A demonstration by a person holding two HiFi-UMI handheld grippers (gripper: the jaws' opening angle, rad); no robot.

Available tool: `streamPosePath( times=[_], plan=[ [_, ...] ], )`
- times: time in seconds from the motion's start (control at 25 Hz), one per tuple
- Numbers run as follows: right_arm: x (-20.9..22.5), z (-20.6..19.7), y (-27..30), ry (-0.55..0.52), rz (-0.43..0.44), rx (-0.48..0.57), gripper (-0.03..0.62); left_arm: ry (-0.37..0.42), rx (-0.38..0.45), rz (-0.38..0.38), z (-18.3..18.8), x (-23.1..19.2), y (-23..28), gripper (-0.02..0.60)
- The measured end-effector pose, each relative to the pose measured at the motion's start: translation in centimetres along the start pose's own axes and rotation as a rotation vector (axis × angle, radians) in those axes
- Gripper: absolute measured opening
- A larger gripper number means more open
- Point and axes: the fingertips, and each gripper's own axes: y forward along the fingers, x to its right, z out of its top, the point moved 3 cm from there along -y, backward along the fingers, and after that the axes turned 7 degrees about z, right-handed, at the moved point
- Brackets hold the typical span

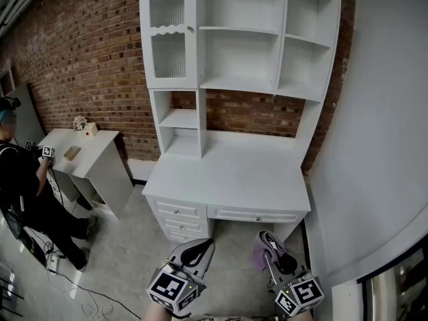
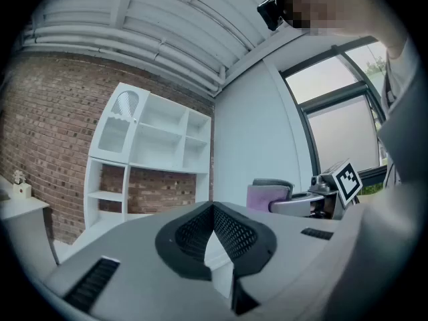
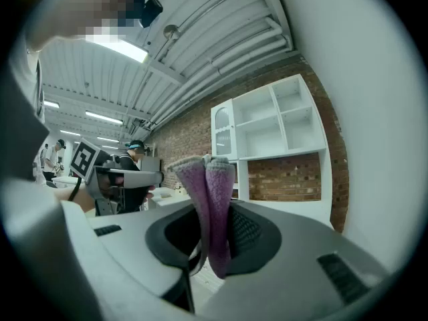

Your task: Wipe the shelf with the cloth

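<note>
Fingers [image 3: 249, 230] of your right gripper [image 1: 271, 241] clamp the purple cloth [image 3: 214, 206], left gripper [image 1: 200, 247] closed on nothing, both low before the shelf [image 1: 241, 79], which lies up ahead, neither clearly nearer.

Fuzzy knit cloth [image 3: 214, 199]; shelf [image 1: 241, 82] smooth matt, probably painted wood.

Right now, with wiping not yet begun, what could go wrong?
The folded purple knitted cloth is pinched in the right claw as a narrow fold, so the claw itself may rub the white painted shelf unit. The arched ribbed-glass cabinet door beside the open shelves could get knocked.
</note>
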Motion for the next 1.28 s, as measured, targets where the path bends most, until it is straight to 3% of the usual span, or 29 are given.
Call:
streamPosePath(
  times=[0.64, 1.0, 1.28],
  plan=[
    [-1.7, -1.3, 1.9, 0.016, -0.027, -0.064, 0.080, -0.050, 0.001, -0.029, -1.1, -2.5, -1.1, 0.012],
    [-4.0, -2.5, 6.2, 0.049, -0.047, -0.078, 0.081, -0.061, -0.044, -0.010, -1.8, -8.1, -3.0, 0.012],
    [-4.0, -2.9, 10.7, 0.018, -0.011, -0.079, 0.081, -0.064, -0.045, 0.018, -2.8, -11.8, -2.0, 0.012]
  ],
)
